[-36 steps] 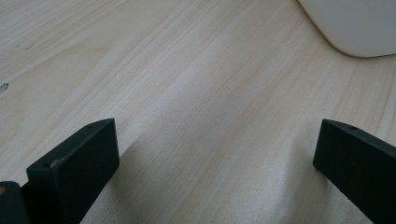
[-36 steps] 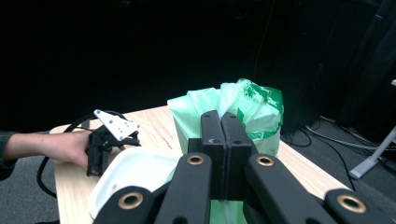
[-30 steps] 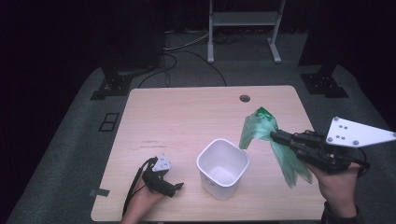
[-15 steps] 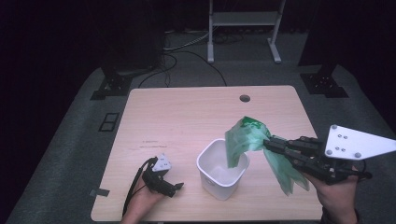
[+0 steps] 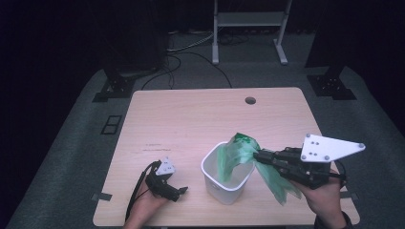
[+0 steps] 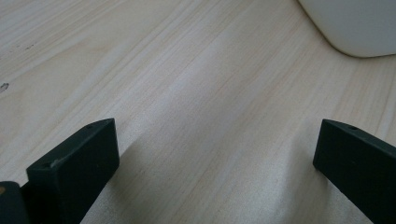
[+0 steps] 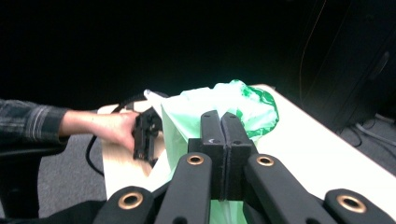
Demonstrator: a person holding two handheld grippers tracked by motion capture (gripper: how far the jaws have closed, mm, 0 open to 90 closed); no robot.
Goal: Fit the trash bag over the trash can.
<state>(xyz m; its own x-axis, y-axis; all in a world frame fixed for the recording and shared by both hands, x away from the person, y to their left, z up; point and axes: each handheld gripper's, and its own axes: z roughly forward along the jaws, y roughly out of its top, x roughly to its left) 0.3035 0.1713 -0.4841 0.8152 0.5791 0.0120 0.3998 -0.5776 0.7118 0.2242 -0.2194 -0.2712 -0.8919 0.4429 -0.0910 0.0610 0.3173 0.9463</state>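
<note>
The right gripper (image 5: 258,155) is clamping a green plastic bag (image 5: 239,155), its jaws pressed flat together on the thin film (in the right gripper view the two black jaws are meeting with the bag (image 7: 224,109) pinched between them); the bag's bunched upper part is hanging over the rim of a white bin (image 5: 225,186) at the bin's 2 o'clock edge, with some of the film dipping inside the opening, while a loose tail of the bag is trailing down past the gripper toward 5 o'clock; the person's right hand (image 5: 325,198) is gripping the tool from below, near the table's 4 o'clock corner.

The bin is standing upright on the wooden table (image 5: 191,119), toward the table's 6 o'clock edge; the left gripper (image 5: 180,192) is lying low on the table at the bin's 9 o'clock side, near it but not touching, held in the left hand (image 5: 150,206); its jaws are standing wide apart with nothing but bare wood between them, and the left gripper view is showing the bin's rounded bottom corner (image 6: 350,28) at about 1 o'clock beyond the jaws; the right gripper view is catching the left hand (image 7: 109,128) and its gripper (image 7: 147,135) at 9 o'clock of the bag.
</note>
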